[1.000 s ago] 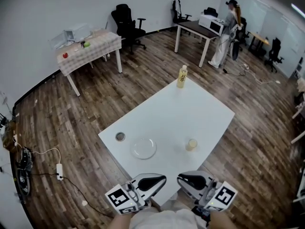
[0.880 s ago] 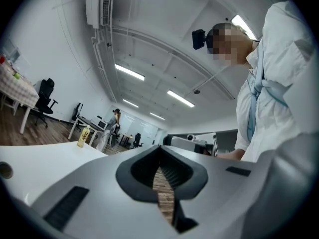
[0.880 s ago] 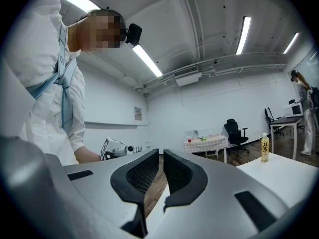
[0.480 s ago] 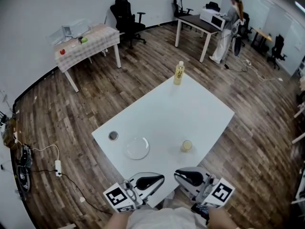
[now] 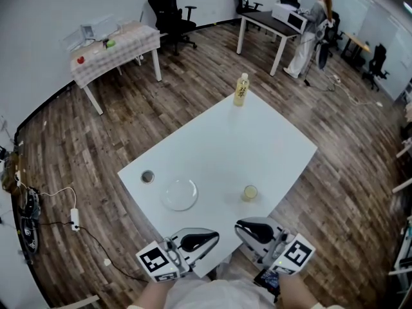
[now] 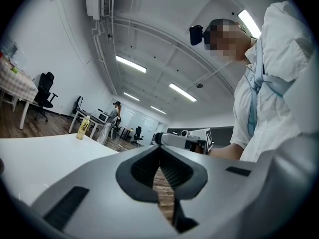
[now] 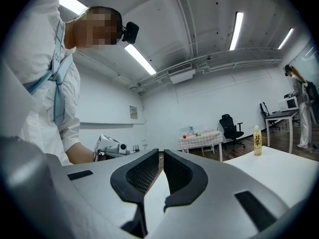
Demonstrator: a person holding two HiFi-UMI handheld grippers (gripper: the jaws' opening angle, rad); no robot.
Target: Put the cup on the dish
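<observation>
A clear glass dish (image 5: pixel 179 194) lies on the white table (image 5: pixel 257 134) near its front left corner. A small cup (image 5: pixel 250 192) with a yellowish inside stands upright to the dish's right, well apart from it. My left gripper (image 5: pixel 215 236) and right gripper (image 5: pixel 239 226) hover at the table's near edge, tips turned toward each other, short of both objects. In the left gripper view the left gripper (image 6: pixel 160 152) is shut with nothing in it. The right gripper (image 7: pixel 160 154) is shut and holds nothing.
A yellow drink bottle (image 5: pixel 241 89) stands at the table's far corner. A small dark round object (image 5: pixel 147 176) lies left of the dish. Wood floor surrounds the table; a checked-cloth table (image 5: pixel 112 47), office chairs and a standing person (image 5: pixel 314 28) are far behind.
The dish, cup and table have slid slightly left and up in the head view. Both grippers stay shut at the near edge and sit a little lower.
</observation>
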